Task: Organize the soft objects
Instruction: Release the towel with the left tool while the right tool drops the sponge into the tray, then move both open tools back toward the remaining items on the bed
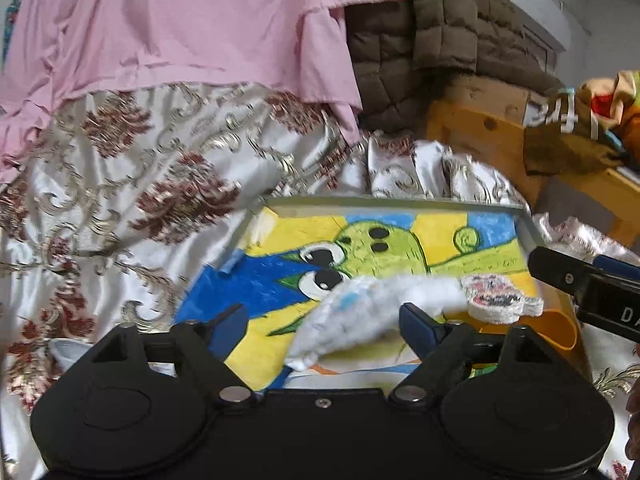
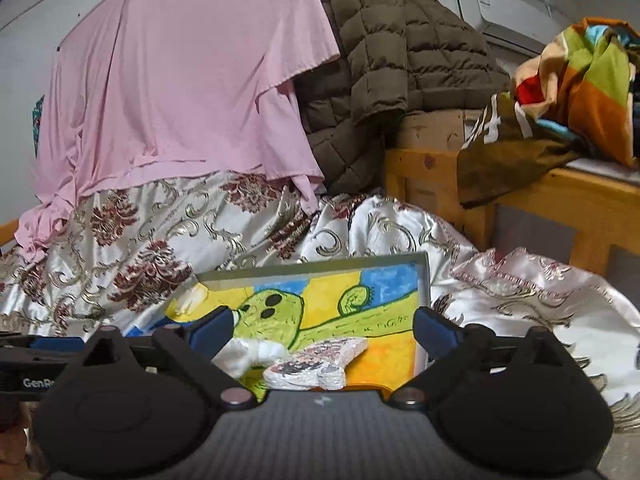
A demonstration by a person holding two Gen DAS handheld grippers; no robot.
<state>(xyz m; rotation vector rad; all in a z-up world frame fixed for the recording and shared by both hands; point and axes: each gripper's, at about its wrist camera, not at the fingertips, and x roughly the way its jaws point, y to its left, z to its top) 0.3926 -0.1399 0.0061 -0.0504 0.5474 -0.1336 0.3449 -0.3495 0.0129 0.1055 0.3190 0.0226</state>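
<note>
Tray (image 1: 400, 202) open above; pink cloth (image 1: 180, 28) and jacket (image 1: 440, 20) wall off behind

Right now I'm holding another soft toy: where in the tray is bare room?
Free: the tray's far half, over the drawing's green face and blue corners. Crowded: the near edge, where the white plush and the pink patterned piece lie between both open grippers.

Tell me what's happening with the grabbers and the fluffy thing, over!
Left tool open, right tool open, neither gripping. White fluffy cloth and small patterned cloth lying in the cartoon tray. Nothing blocking.
</note>
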